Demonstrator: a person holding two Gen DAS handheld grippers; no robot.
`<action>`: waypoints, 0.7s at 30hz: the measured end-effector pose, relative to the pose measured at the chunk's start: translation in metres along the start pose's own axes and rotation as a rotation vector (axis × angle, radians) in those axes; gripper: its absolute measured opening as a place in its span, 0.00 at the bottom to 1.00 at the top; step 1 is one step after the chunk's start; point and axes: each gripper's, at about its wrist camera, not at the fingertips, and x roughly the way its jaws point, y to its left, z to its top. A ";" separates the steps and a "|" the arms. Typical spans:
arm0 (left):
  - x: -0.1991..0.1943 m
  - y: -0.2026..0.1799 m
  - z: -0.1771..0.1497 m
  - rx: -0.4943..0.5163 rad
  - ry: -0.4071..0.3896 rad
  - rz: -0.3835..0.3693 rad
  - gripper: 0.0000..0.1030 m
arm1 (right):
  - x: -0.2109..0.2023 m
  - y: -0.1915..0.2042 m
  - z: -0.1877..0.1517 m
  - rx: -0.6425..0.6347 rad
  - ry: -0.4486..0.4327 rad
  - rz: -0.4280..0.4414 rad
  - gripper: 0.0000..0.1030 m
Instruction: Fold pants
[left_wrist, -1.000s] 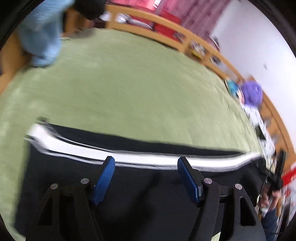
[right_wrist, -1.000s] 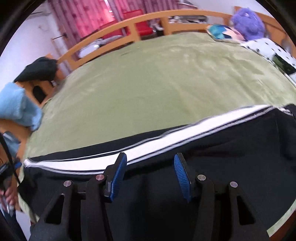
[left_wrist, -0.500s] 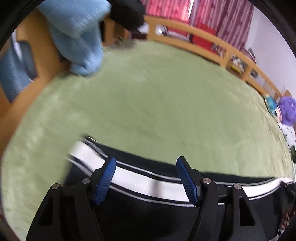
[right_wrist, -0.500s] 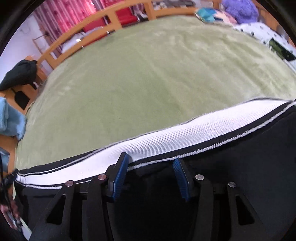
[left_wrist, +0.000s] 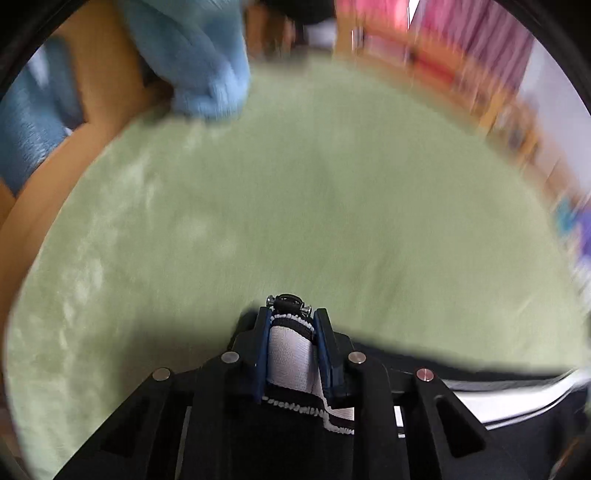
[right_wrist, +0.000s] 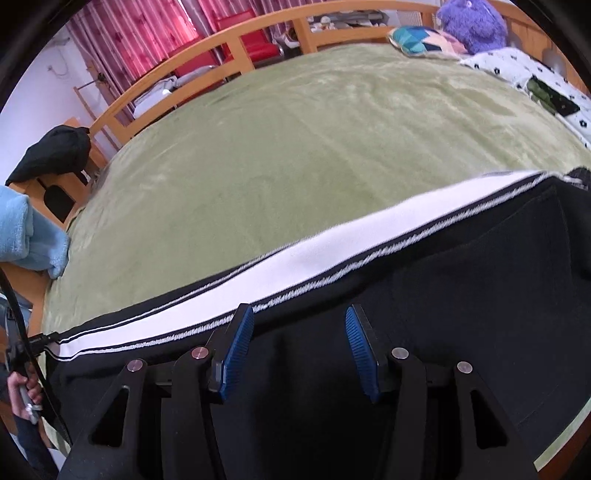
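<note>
Black pants (right_wrist: 461, 295) with a white side stripe (right_wrist: 332, 251) lie flat on a green blanket (right_wrist: 314, 129). In the left wrist view, which is blurred by motion, my left gripper (left_wrist: 291, 321) is at the pants' end. Its jaws are closing, and the blue pads (left_wrist: 261, 354) pinch a bunched piece of the striped edge (left_wrist: 290, 354). My right gripper (right_wrist: 299, 314) hovers over the black cloth just below the stripe. It is open, with nothing pinched between its pads.
A light blue towel (left_wrist: 199, 55) hangs over the wooden bed frame (right_wrist: 258, 33) on the left. A dark garment (right_wrist: 55, 151) sits on a post. A purple plush (right_wrist: 472, 22) and a dotted quilt (right_wrist: 517, 70) lie far right. A person's hand (right_wrist: 22, 391) shows lower left.
My left gripper slid left along the stripe to the pants' end and closed on the striped edge. The right gripper stayed about where it was, still open.
</note>
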 end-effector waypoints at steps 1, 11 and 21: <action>-0.011 0.010 0.004 -0.049 -0.043 -0.034 0.21 | 0.000 0.002 -0.001 -0.010 -0.001 -0.004 0.50; 0.005 0.019 -0.005 -0.092 0.012 0.089 0.64 | 0.035 0.022 -0.006 -0.088 0.044 -0.063 0.50; -0.056 -0.068 -0.044 0.122 -0.015 -0.095 0.68 | 0.021 0.010 0.011 -0.012 0.022 -0.008 0.45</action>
